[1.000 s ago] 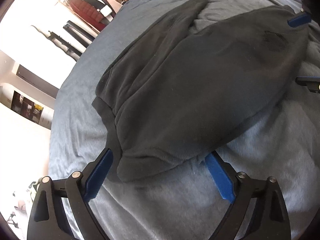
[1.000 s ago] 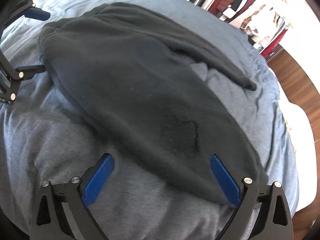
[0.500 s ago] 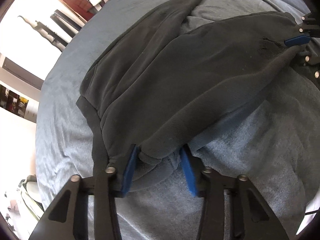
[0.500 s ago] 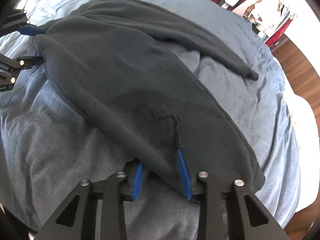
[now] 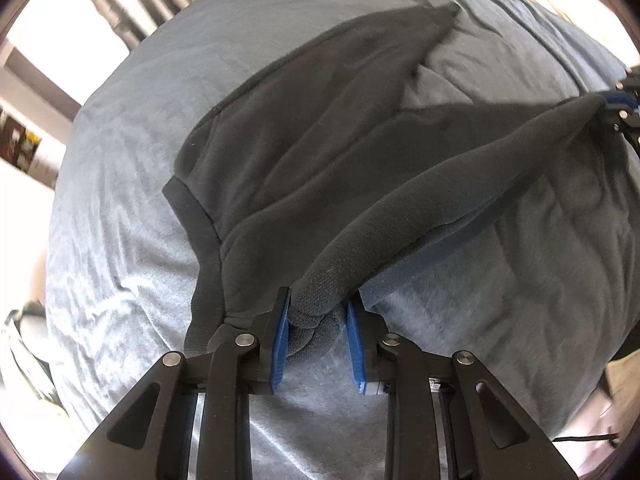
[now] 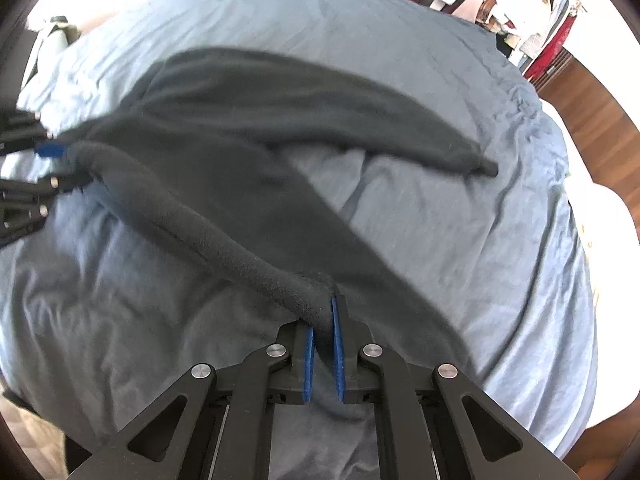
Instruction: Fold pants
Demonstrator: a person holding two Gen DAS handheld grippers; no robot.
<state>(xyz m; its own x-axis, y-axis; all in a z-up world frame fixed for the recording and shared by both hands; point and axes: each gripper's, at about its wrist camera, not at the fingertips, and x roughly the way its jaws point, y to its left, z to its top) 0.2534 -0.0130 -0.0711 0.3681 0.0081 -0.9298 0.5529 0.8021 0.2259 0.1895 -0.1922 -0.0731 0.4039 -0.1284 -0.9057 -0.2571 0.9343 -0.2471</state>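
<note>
Dark grey fleece pants (image 5: pixel 304 152) lie on a blue-grey bedspread (image 5: pixel 120 216). My left gripper (image 5: pixel 316 308) is shut on the pants' near edge at the waist end and holds it lifted. My right gripper (image 6: pixel 322 320) is shut on the same edge further along the near leg (image 6: pixel 224 240). The lifted edge stretches taut between the two grippers. The far leg (image 6: pixel 360 120) lies flat on the bed. The right gripper shows at the right edge of the left wrist view (image 5: pixel 618 102), and the left gripper at the left edge of the right wrist view (image 6: pixel 52 150).
The bedspread (image 6: pixel 480 240) is wrinkled around the pants. A clothes rack (image 6: pixel 532 12) with hanging garments stands beyond the bed. Wooden floor (image 6: pixel 596 108) shows at the right. Dark hanging items (image 5: pixel 132 4) are at the far left.
Both grippers have closed on the near edge of the pants and lifted it off the bed. The edge is now pulled taut between them.
</note>
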